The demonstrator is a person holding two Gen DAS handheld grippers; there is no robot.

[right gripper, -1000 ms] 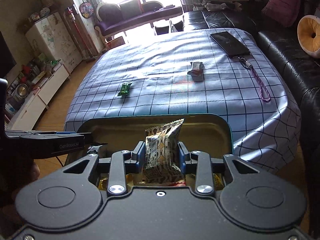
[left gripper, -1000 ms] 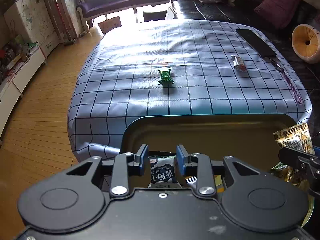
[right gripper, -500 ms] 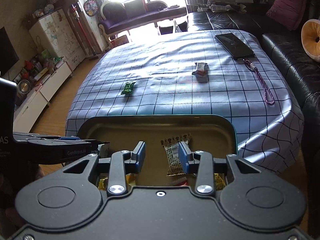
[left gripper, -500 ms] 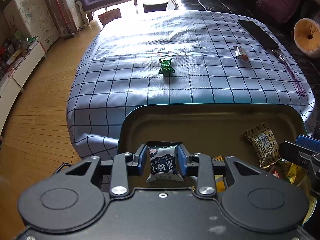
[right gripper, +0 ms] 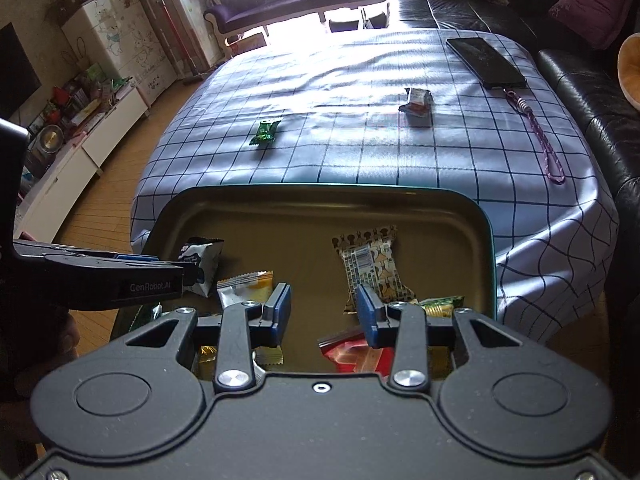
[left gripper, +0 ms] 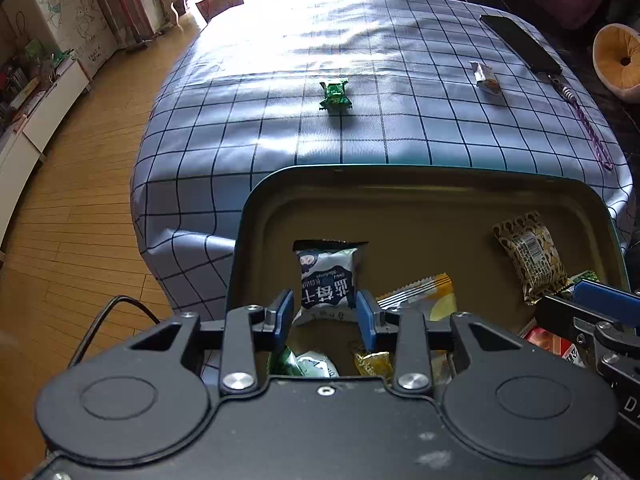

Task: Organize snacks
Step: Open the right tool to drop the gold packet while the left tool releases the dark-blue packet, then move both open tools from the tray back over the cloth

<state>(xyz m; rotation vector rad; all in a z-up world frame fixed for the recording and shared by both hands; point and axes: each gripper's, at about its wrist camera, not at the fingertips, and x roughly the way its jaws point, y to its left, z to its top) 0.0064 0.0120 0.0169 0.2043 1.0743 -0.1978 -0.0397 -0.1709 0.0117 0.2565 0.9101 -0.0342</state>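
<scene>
A gold tray (left gripper: 420, 200) with a teal rim sits at the near edge of the checked tablecloth and holds several snack packets. My left gripper (left gripper: 325, 314) is shut on a black-and-white snack packet (left gripper: 328, 276) above the tray's left part; the packet also shows in the right wrist view (right gripper: 202, 258). My right gripper (right gripper: 323, 314) is open and empty above the tray. A brown patterned packet (right gripper: 370, 266) lies flat in the tray just beyond it. A green candy (left gripper: 335, 95) and a small red-and-white bar (right gripper: 417, 101) lie on the cloth.
A black phone (right gripper: 485, 61) with a purple lanyard (right gripper: 540, 140) lies at the table's far right. A black leather sofa (right gripper: 580, 80) runs along the right. Wooden floor and a white cabinet (right gripper: 80, 148) are on the left.
My right gripper opened and let the brown patterned packet drop flat into the tray, then drew back. My left gripper raised the black-and-white packet and stayed shut on it.
</scene>
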